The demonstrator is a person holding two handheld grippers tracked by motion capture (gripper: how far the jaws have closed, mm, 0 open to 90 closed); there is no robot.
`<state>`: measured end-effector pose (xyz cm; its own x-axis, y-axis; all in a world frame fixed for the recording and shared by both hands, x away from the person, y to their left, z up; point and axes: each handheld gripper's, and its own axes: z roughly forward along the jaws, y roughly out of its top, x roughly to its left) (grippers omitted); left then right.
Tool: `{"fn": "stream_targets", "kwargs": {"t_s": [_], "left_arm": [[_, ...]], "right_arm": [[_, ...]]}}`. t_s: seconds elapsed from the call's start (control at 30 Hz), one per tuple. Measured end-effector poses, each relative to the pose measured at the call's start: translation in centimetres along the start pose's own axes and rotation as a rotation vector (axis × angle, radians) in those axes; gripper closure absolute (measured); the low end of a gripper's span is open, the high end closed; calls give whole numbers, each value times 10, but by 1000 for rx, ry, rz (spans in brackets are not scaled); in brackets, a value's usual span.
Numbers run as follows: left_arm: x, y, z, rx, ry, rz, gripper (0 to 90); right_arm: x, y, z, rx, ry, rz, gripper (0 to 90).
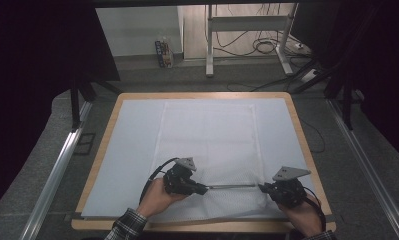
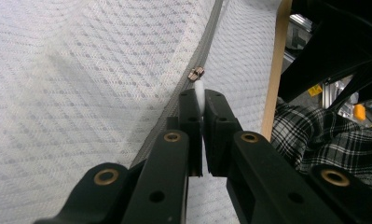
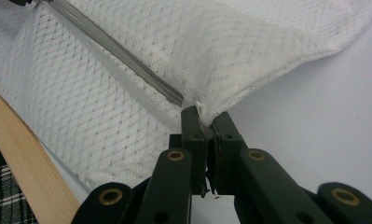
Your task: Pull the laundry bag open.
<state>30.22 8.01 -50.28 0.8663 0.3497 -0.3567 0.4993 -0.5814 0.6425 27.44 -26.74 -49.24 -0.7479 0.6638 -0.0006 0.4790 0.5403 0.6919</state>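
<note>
A white mesh bag (image 1: 207, 140) lies flat on the covered table, its grey zipper (image 1: 232, 186) running across near the front edge. My left gripper (image 1: 204, 189) is at the zipper's left end. In the left gripper view the gripper (image 2: 200, 93) is shut on a small white tab (image 2: 199, 89) just behind the copper-coloured slider (image 2: 196, 73). At the zipper's right end my right gripper (image 1: 262, 188) is shut on the bag's edge. The right gripper view shows the gripper (image 3: 204, 114) pinching the mesh (image 3: 221, 46) right where the zipper (image 3: 118, 51) stops.
A pale sheet (image 1: 132, 145) covers the wooden table (image 1: 299, 130), whose front rim (image 3: 25, 154) lies close behind both grippers. Plaid sleeves (image 2: 323, 135) come in from the front. Beyond the table stand desk legs (image 1: 209, 45), cables and a small box (image 1: 163, 52) on the floor.
</note>
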Motion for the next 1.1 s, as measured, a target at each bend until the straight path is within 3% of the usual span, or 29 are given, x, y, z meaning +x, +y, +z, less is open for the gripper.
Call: {"fn": "stream_targets", "kwargs": {"t_s": [0.63,1.1], "left_arm": [[4,-20,-18,-16,6,-40,877],[9,-41,-39,-37,49,-80,878]], "right_arm": [[-1,-1,0,8,-11,-6,852],[-5,-3,-2,12,-32,13,852]]}}
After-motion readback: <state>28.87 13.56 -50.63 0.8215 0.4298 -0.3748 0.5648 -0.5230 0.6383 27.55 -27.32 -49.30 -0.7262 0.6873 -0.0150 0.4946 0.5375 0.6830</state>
